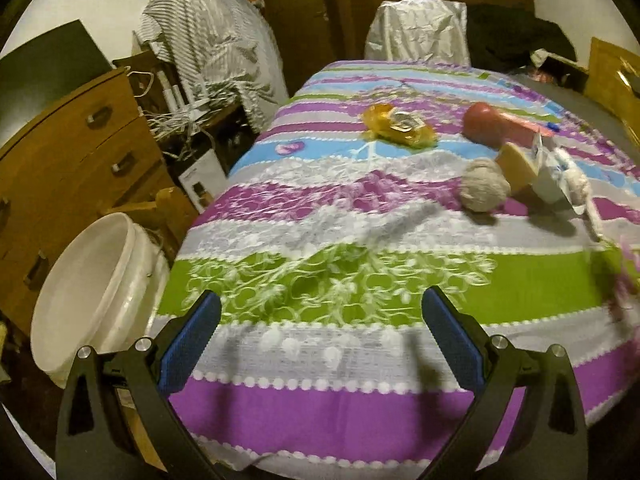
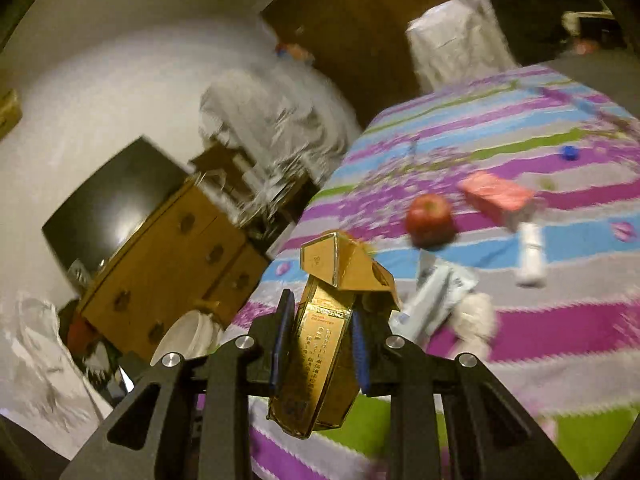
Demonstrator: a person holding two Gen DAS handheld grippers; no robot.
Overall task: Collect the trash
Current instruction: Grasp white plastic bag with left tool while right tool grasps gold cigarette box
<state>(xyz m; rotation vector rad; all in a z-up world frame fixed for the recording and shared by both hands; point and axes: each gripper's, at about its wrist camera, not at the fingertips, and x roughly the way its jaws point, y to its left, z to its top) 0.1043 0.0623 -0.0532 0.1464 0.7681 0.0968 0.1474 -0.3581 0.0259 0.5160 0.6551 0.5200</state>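
Note:
My right gripper [image 2: 320, 320] is shut on a crushed gold cardboard box [image 2: 326, 344] and holds it in the air over the table's left edge. A white bucket [image 2: 188, 338] stands on the floor below and to the left. My left gripper [image 1: 320, 312] is open and empty above the near part of the striped tablecloth [image 1: 340, 408]; the same bucket [image 1: 92, 292] is at its left. On the table lie a yellow wrapper [image 1: 400, 126], a crumpled paper ball [image 1: 482, 188], a tan box [image 1: 516, 168] and a white carton [image 1: 554, 172].
A red apple [image 2: 430, 216], a pink box [image 2: 496, 194], a white tube [image 2: 532, 256] and a blue cap [image 2: 569, 153] lie on the table. A wooden dresser [image 1: 72, 152] stands left of the bucket, with cables and cloth-covered items behind. A covered chair [image 1: 418, 30] stands at the far end.

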